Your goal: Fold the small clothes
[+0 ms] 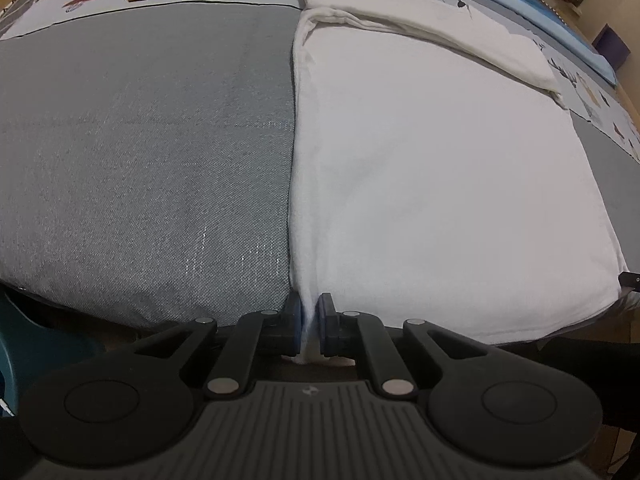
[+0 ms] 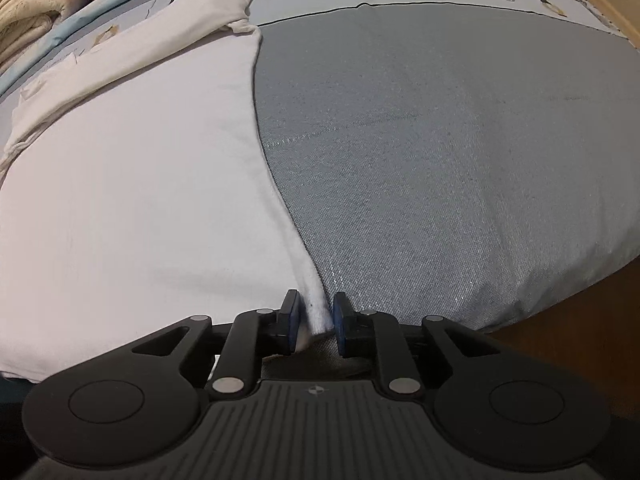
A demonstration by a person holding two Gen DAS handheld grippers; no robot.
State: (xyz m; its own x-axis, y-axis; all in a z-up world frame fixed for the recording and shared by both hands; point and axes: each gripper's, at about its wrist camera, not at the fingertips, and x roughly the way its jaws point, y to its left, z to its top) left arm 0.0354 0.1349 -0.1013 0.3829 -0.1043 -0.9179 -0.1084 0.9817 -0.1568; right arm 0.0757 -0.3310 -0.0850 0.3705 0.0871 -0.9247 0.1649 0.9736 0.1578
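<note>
At the bed's near edge, my left hand-held gripper (image 1: 308, 322) and right hand-held gripper (image 2: 311, 322) each pinch the white shirt's (image 1: 440, 184) hem corners.

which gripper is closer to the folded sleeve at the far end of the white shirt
Neither clearly: the left gripper and right gripper each pinch a near bottom corner of the white shirt, both far from the folded sleeve.
</note>
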